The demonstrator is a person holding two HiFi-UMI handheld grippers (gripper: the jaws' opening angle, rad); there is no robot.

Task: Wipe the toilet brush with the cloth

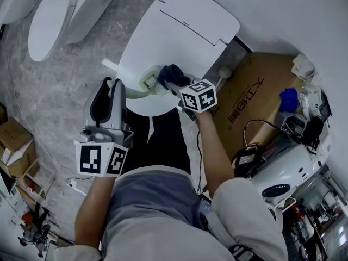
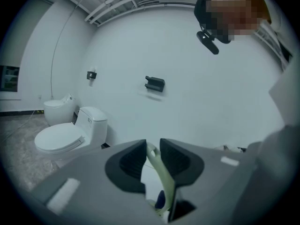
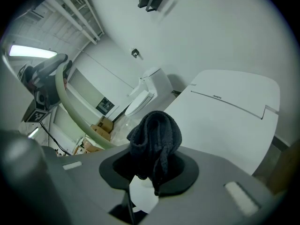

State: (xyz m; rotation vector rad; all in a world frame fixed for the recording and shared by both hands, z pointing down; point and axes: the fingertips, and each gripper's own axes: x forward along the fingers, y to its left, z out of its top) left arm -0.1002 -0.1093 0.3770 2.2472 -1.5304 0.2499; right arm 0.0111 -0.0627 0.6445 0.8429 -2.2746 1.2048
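Left tongs [image 2: 152, 157]: nearly closed, clamped on pale green brush [image 1: 150, 83] handle. Right tongs [image 3: 151, 170]: closed on bunched dark cloth [image 3: 157, 132]. Cloth is held against brush head, both raised above closed white toilet [image 1: 179, 31] lid. Second toilet [image 1: 54, 20] is seen beyond.

The left claw [image 2: 152, 146] had its two dark jaws closed on the pale green handle of the toilet brush [image 2: 165, 182], which ran down between them and out of the bottom of the view. Beyond stood a white wall [image 2: 211, 107] bearing a black bracket [image 2: 154, 83]. At the left, a white toilet [image 2: 65, 137] stood on the floor with its lid down, and a second toilet [image 2: 58, 109] stood behind it.
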